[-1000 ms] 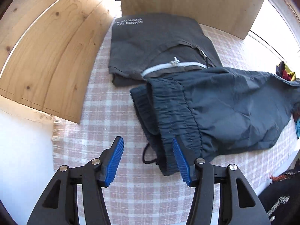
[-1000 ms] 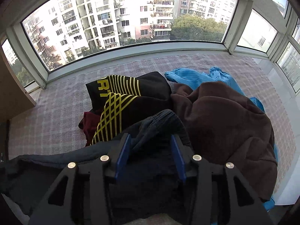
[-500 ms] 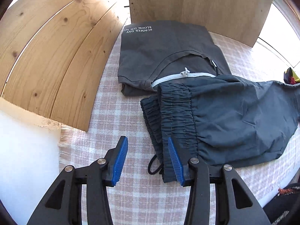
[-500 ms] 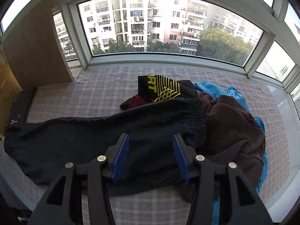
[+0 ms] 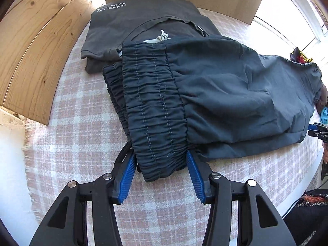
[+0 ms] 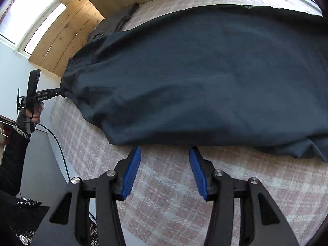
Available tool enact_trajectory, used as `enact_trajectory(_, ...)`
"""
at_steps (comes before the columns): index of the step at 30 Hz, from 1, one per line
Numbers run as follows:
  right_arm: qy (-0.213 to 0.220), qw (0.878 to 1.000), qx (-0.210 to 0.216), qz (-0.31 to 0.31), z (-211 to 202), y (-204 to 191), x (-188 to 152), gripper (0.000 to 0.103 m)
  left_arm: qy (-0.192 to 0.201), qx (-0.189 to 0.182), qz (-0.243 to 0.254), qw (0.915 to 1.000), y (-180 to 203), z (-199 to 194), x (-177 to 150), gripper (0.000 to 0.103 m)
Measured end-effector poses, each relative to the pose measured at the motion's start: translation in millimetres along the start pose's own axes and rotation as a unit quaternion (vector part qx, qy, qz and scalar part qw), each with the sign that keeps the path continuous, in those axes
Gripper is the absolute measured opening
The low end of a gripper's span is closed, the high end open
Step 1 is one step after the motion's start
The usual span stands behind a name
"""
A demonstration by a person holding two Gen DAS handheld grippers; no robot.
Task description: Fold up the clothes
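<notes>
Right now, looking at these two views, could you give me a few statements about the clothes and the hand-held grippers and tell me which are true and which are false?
1. The left hand-held gripper has its blue fingers either side of the elastic waistband of the dark trousers. True; the jaws are open around it.
2. The right hand-held gripper is clamped on the trousers. False; it is open, just short of the fabric's near edge.
3. The waistband overlaps a folded grey T-shirt. True.
4. The trousers lie on bare wood. False; they lie on a pink checked cloth.
5. The T-shirt has white lettering. True.
</notes>
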State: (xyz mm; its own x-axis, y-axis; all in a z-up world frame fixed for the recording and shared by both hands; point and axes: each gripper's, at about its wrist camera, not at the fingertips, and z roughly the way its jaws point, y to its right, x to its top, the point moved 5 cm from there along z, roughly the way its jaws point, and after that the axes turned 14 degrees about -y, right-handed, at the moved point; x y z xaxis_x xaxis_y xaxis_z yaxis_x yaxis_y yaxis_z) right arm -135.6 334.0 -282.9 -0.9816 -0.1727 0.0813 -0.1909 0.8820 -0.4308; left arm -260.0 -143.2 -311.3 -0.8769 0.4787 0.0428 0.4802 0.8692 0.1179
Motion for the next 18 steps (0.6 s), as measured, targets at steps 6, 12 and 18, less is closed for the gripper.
enact_trajectory(6,0.034,0.999,0.018,-0.014,-12.5,-22.9,30.0,0.047,0.005,-0.006,0.021,0.9998,1.3,-10.0,19.8,0.037)
enact_trajectory(12,0.051,0.998,0.032,-0.014,-24.9,-22.0,59.5,0.047,-0.011,-0.029,0.053,0.9981,-2.8,-8.7,31.0,0.042)
enact_trajectory(18,0.041,0.996,0.074,0.018,-22.9,-13.2,78.5,0.047,-0.032,-0.044,0.064,0.9964,-1.9,5.5,36.1,0.013)
